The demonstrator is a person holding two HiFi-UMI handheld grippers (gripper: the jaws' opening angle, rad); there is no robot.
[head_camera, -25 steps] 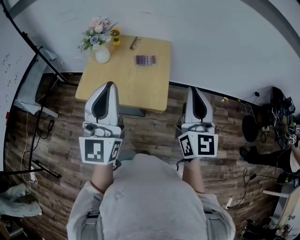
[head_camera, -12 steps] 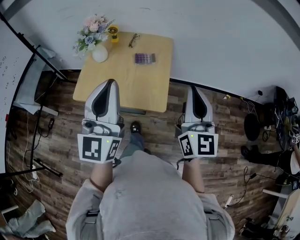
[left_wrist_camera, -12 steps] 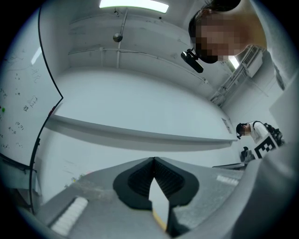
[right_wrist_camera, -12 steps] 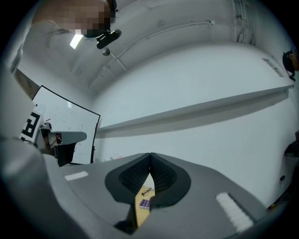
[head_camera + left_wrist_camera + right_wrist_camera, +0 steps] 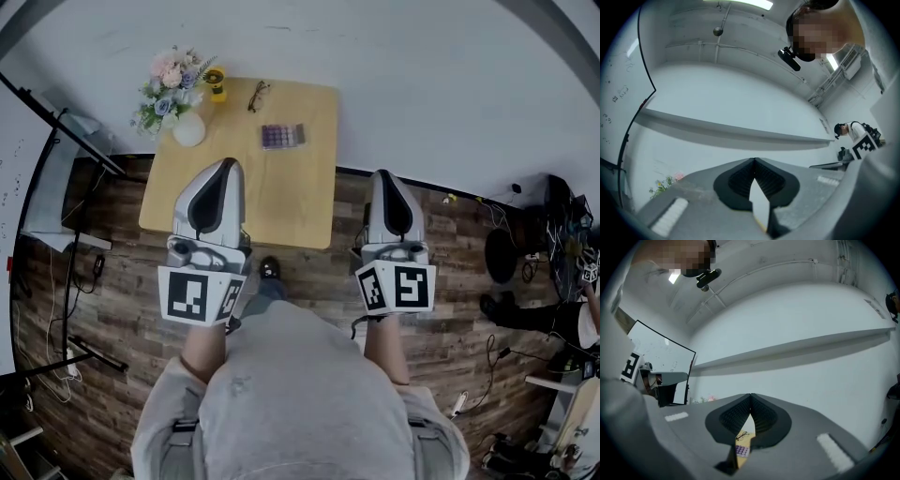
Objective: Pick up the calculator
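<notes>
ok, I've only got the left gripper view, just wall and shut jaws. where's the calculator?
Observer: It lies flat on the wooden table. The calculator is in the table's far half, with nothing touching it.
Operator: anything near it?
Observer: Glasses lie beyond it toward the wall. A vase of flowers and a small yellow object stand at the far left corner.
Operator: right gripper?
Observer: The right gripper is shut and empty. In the head view it shows just right of the table's near right corner, short of the calculator.
</notes>
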